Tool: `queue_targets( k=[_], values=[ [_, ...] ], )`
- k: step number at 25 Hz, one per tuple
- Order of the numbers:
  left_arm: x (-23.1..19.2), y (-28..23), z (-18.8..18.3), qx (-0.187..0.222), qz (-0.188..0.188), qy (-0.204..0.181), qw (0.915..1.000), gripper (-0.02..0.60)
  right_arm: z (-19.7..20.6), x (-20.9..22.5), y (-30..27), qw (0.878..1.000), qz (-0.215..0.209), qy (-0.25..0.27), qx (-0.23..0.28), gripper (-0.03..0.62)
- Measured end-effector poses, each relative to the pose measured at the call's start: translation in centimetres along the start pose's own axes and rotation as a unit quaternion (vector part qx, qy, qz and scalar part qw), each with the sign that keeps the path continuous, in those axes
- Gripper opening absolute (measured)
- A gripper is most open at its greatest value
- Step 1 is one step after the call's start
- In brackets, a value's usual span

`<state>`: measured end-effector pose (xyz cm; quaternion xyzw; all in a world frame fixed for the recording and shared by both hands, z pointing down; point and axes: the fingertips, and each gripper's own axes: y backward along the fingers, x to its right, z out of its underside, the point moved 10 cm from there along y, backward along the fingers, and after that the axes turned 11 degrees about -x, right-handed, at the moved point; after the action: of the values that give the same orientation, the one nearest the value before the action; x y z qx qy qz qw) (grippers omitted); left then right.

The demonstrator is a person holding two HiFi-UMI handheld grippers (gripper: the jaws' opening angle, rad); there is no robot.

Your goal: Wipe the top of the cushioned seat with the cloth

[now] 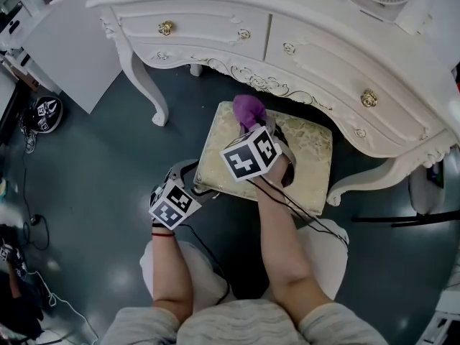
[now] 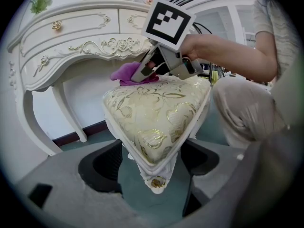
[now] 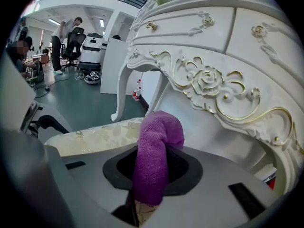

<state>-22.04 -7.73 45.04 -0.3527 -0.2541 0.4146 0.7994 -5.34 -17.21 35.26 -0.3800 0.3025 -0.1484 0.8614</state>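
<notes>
Two grippers at cream, gold-patterned cushioned seat (image 1: 310, 157). Right gripper (image 1: 264, 126) jaws clamp folded purple microfibre cloth (image 3: 154, 160), its tip ahead of jaws on seat's far edge. Left gripper (image 1: 201, 190) jaws wide, seat corner between them. Wiping seemingly underway; area covered unclear.

A: Any writing to read here?
B: None that I can make out. The cube (image 1: 249, 154) on the right gripper (image 1: 249, 124) and the cube (image 1: 172, 205) on the left gripper (image 1: 195, 181) carry black-and-white square markers. They are patterns only, with no letters or digits.
A: And the round black object (image 1: 47, 112) at the far left?
B: It has the same kind of marker, no words.
A: The small bottle (image 3: 137, 93)?
B: It has a red band, too small to read.
</notes>
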Motion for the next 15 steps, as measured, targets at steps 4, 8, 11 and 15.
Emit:
queue_targets(
  k=[4,8,11,15],
  values=[
    [0.0,0.2,-0.1,0.004,0.002,-0.003,1.0000,0.394,-1.1,-1.0,-0.1,1.000,-0.007,0.010,0.009,0.089],
    [-0.2,0.1,-0.1,0.008,0.003,-0.007,0.9999,0.394,-2.2,-2.2,-0.1,0.999,-0.030,0.015,0.027,0.089],
    [-0.2,0.1,0.0,0.006,0.007,-0.006,0.9999,0.393,-3.4,-3.8,0.7,0.993,-0.092,0.007,0.067,0.089],
    [-0.3,0.0,0.1,0.010,0.010,-0.005,0.9999,0.393,-5.0,-5.7,3.9,0.974,-0.176,-0.020,0.145,0.089]
  ],
)
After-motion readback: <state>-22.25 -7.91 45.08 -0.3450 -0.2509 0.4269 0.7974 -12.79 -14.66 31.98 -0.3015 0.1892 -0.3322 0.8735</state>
